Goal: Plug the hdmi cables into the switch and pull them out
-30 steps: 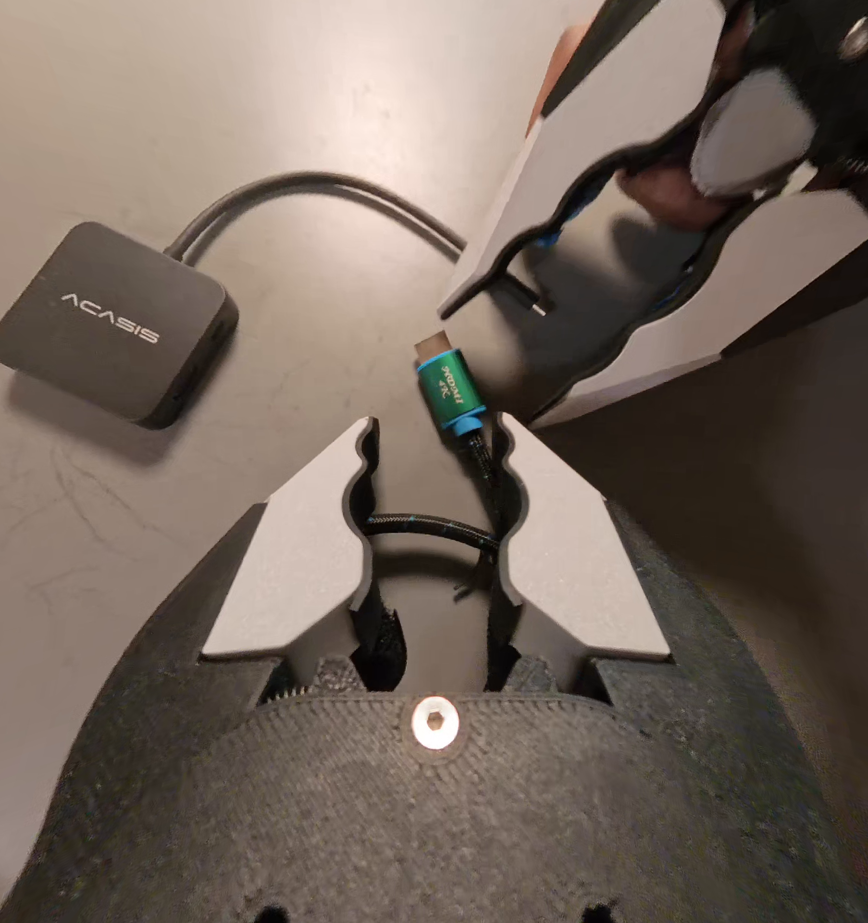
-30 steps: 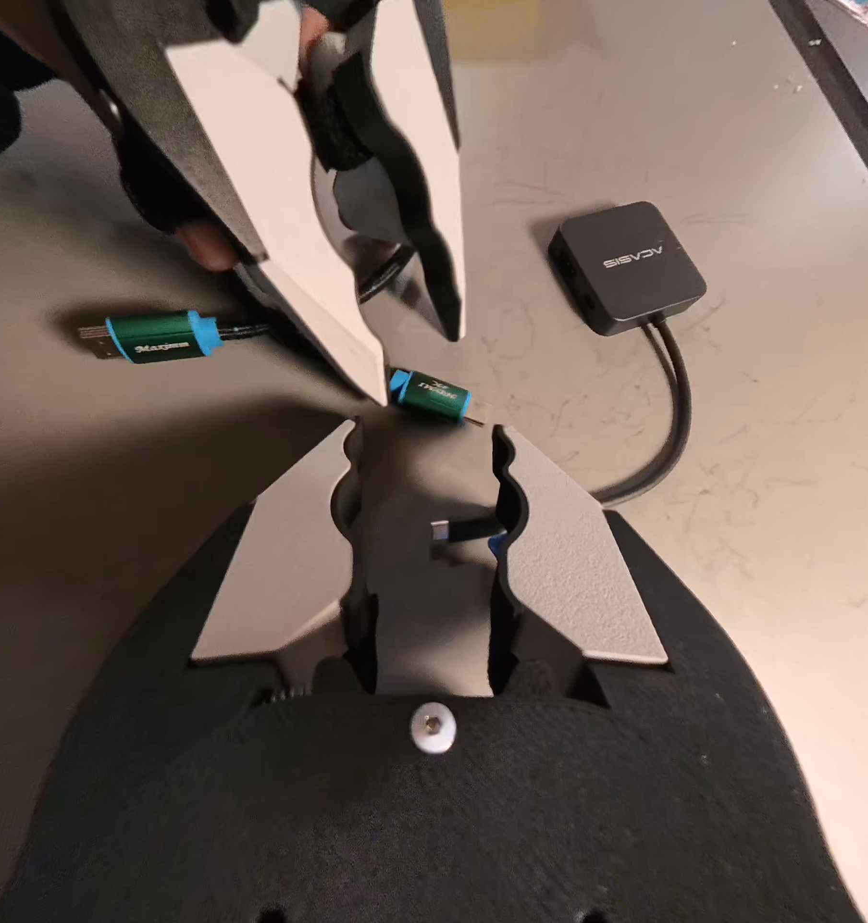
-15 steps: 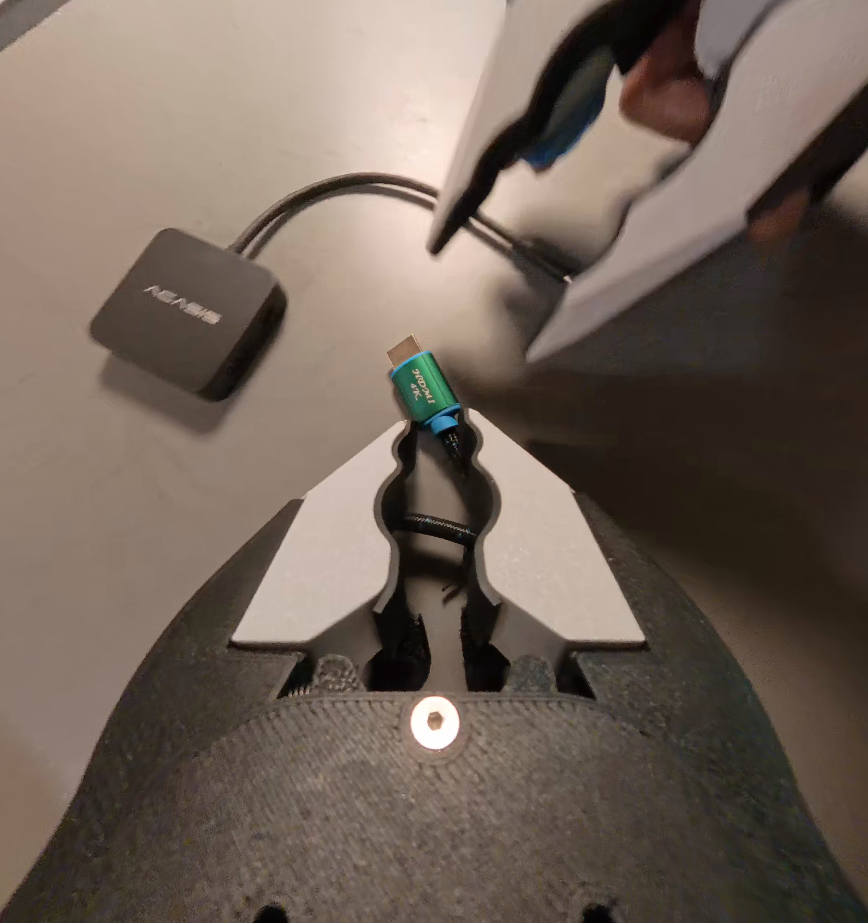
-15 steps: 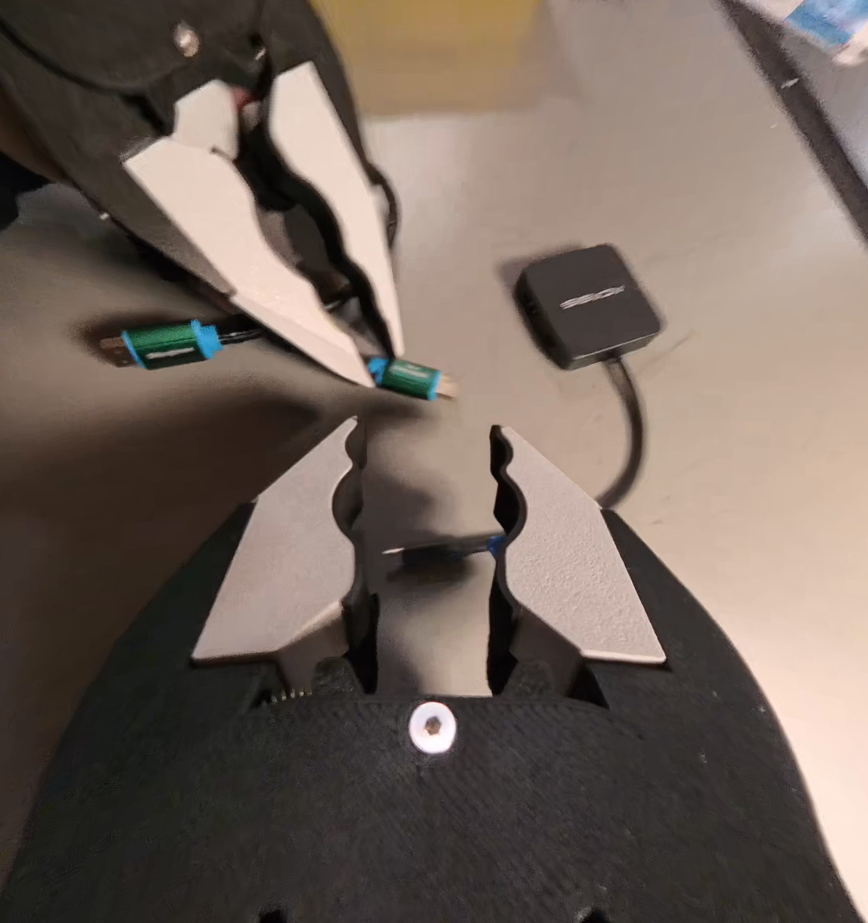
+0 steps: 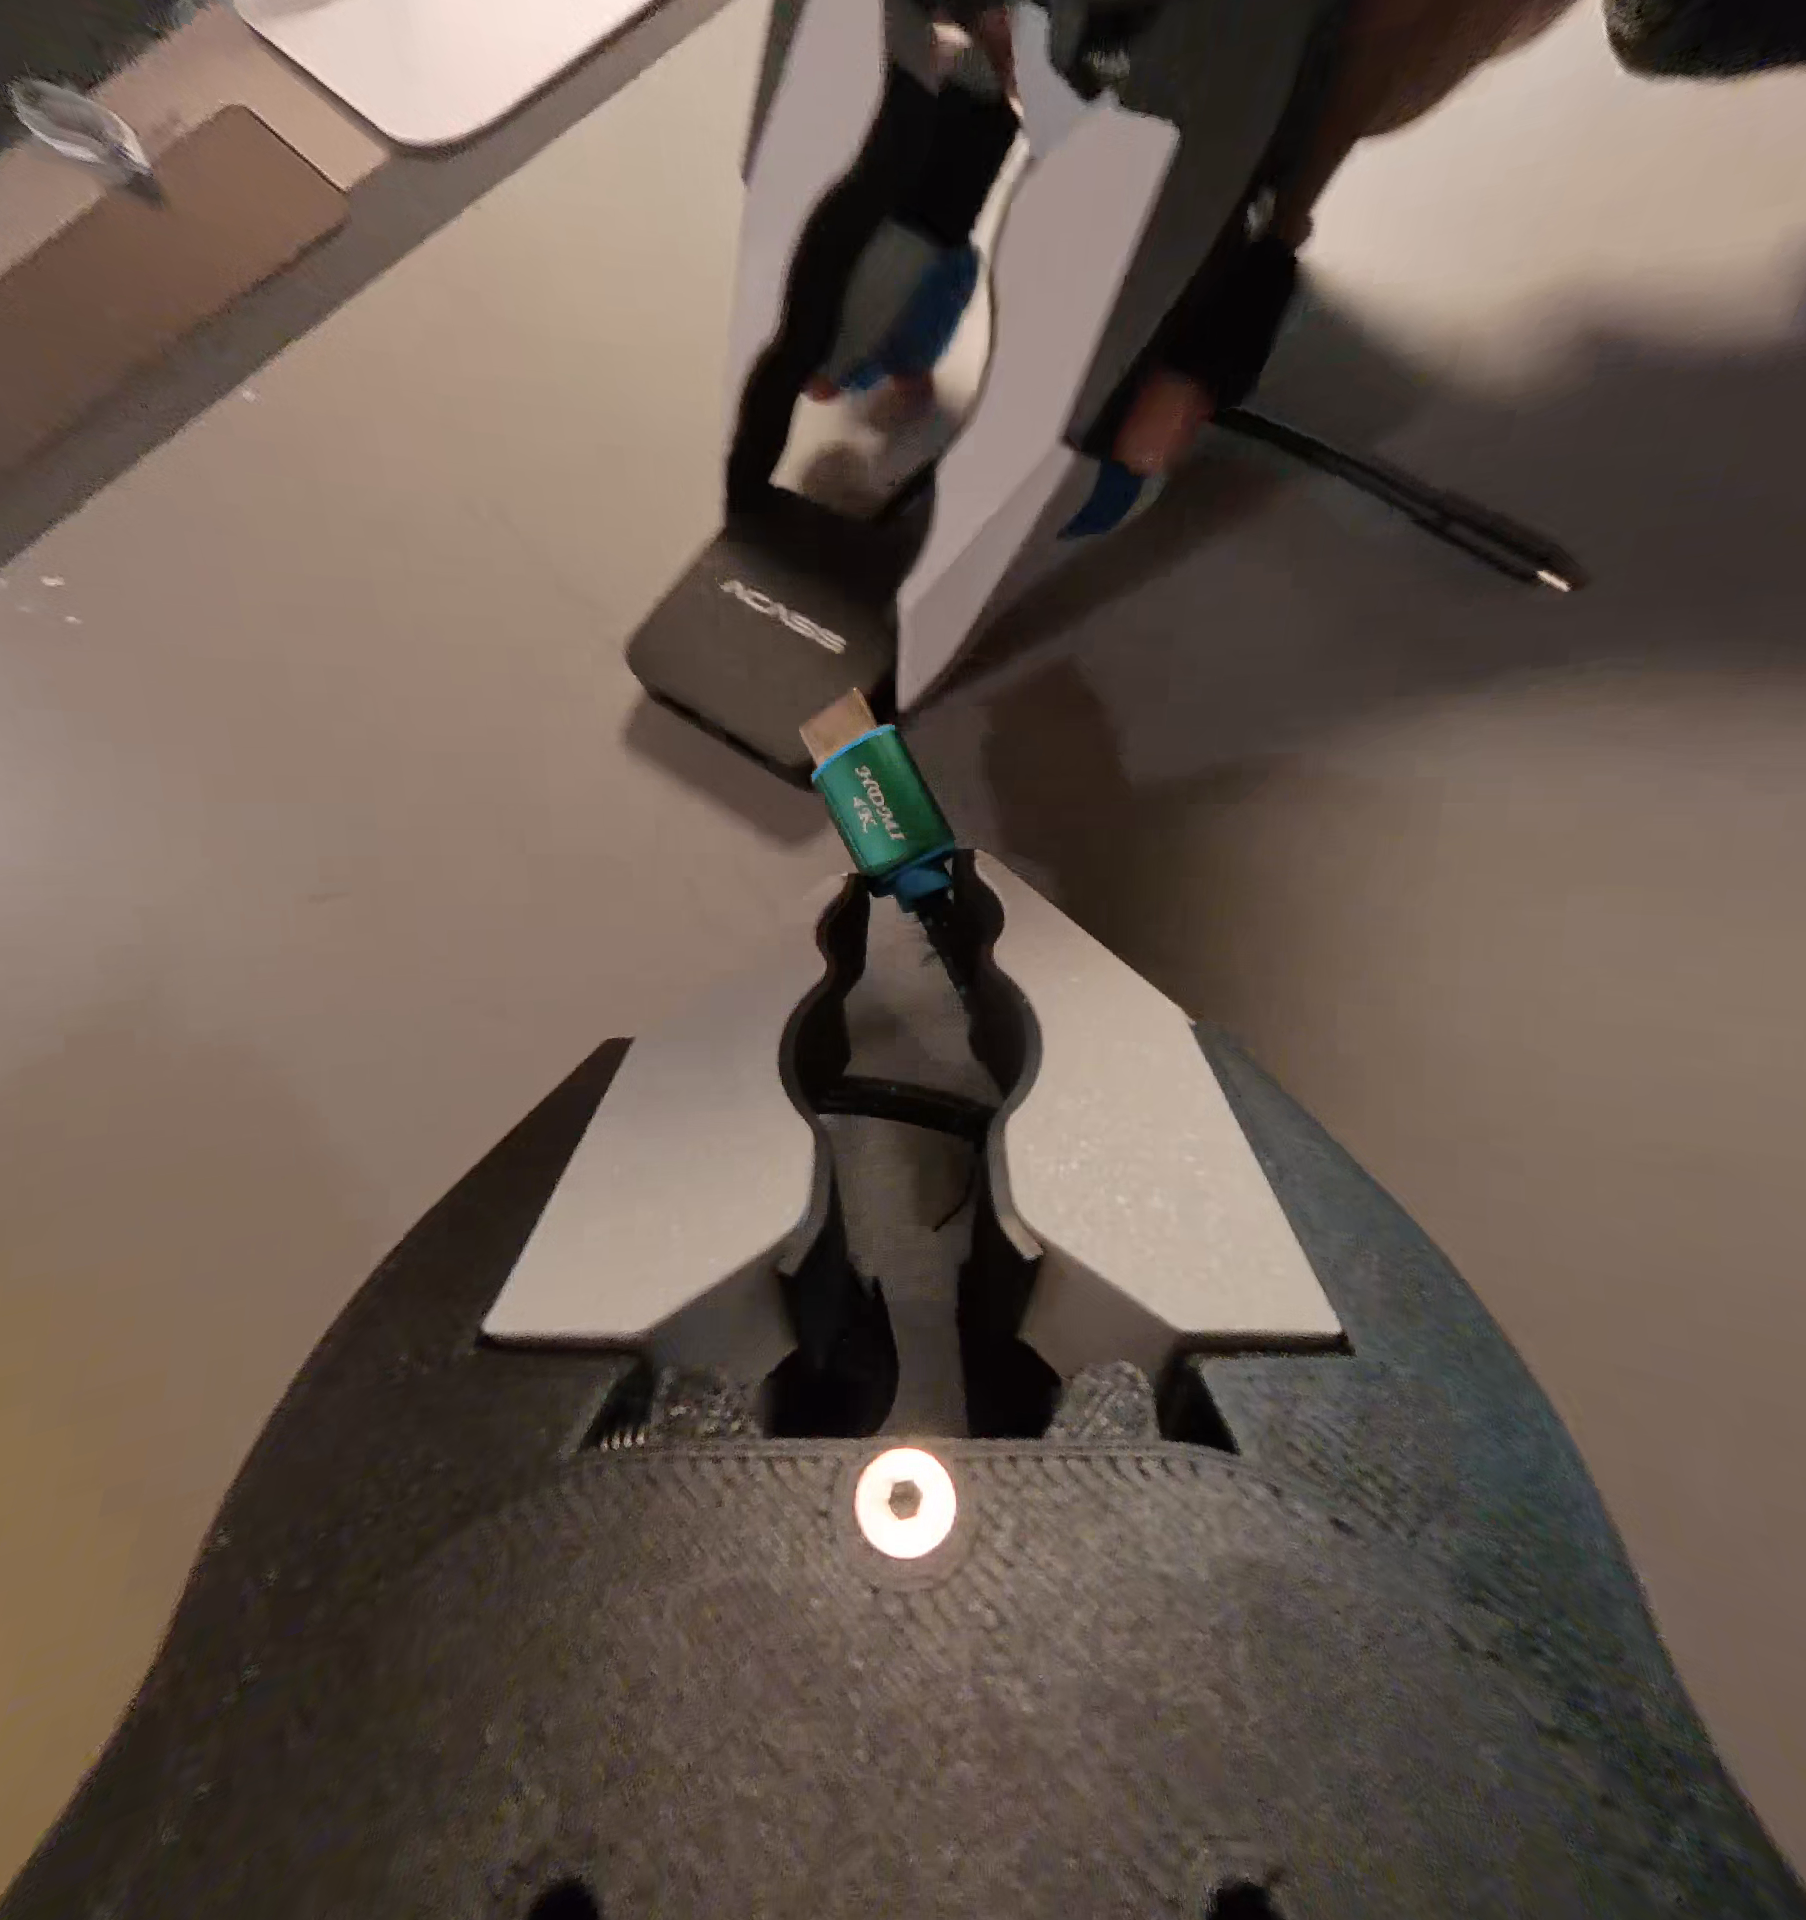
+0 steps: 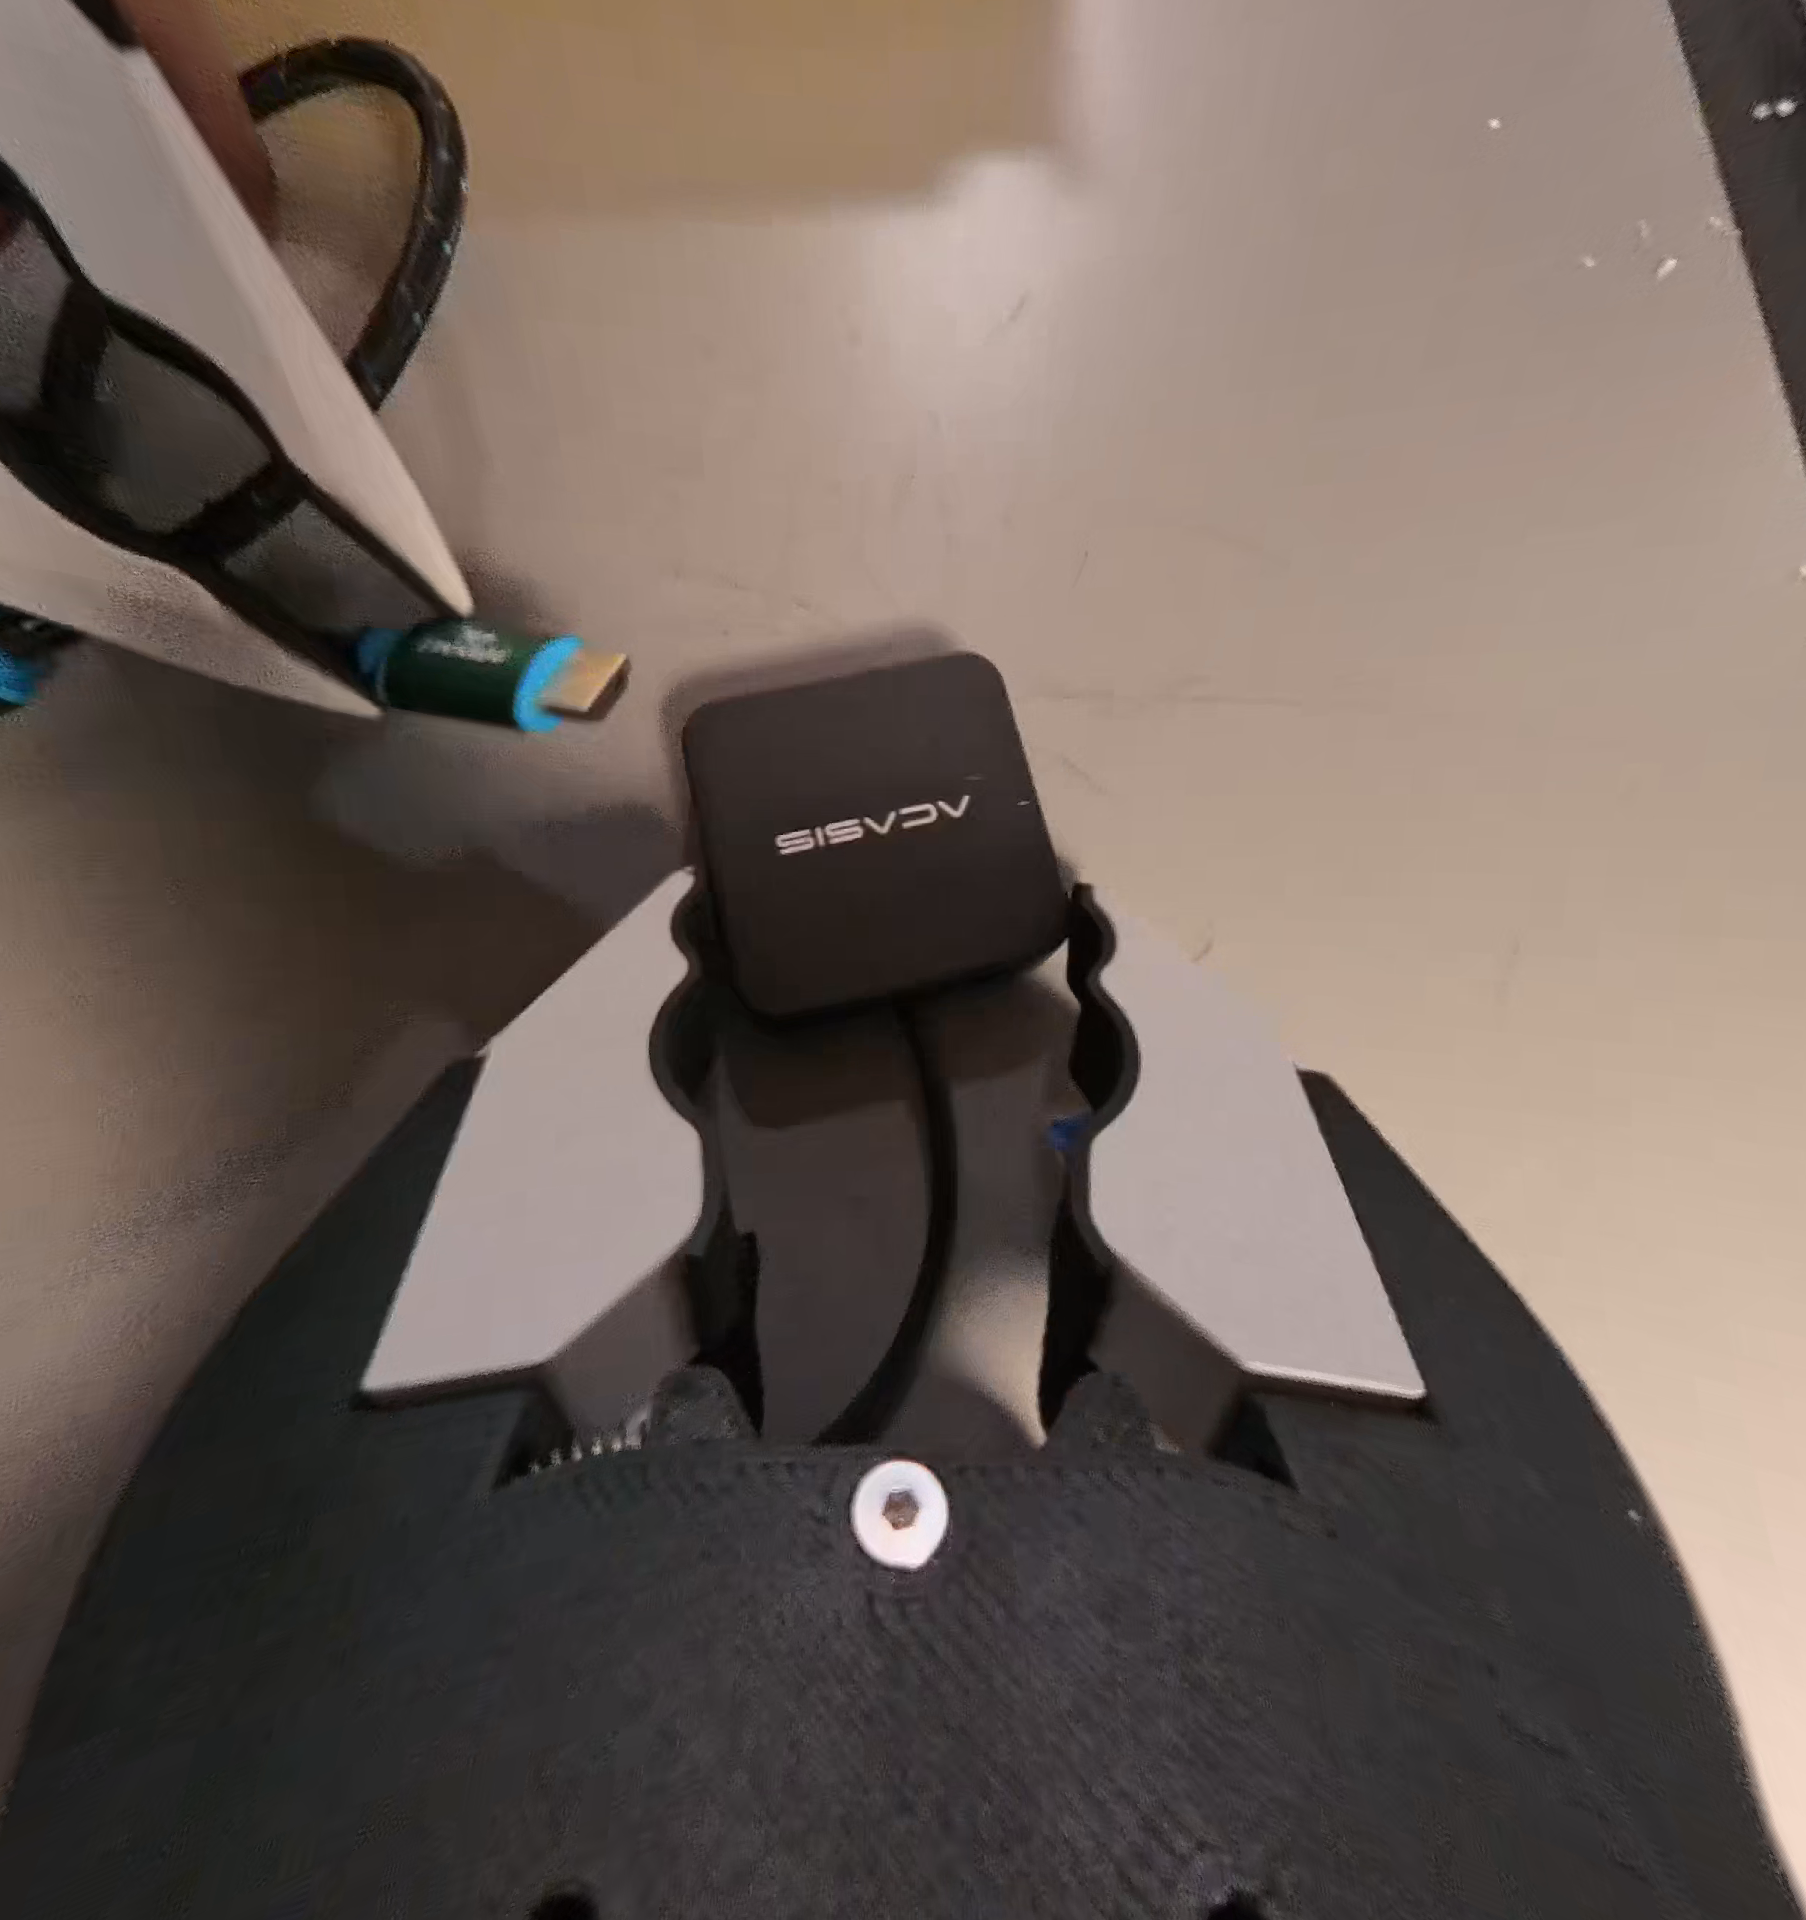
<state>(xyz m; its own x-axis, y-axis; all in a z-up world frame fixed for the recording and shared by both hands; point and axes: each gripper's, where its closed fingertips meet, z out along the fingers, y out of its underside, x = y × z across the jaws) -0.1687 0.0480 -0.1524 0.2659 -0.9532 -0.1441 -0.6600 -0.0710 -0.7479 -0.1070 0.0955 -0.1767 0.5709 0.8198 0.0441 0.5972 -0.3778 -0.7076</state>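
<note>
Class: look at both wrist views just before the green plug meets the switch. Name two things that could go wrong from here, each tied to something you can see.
1. The left tongs pinch the plug only at its blue collar, and it sits tilted. It may pivot or miss the port.
2. The switch lies between the right tongs, whose grip cannot be confirmed. A push from the plug could slide it across the table.

Beige tabletop (image 5: 307, 831) with faint scratches; pale rounded slab (image 5: 442, 62) and brown flat board (image 5: 151, 260) at far edge.
</note>
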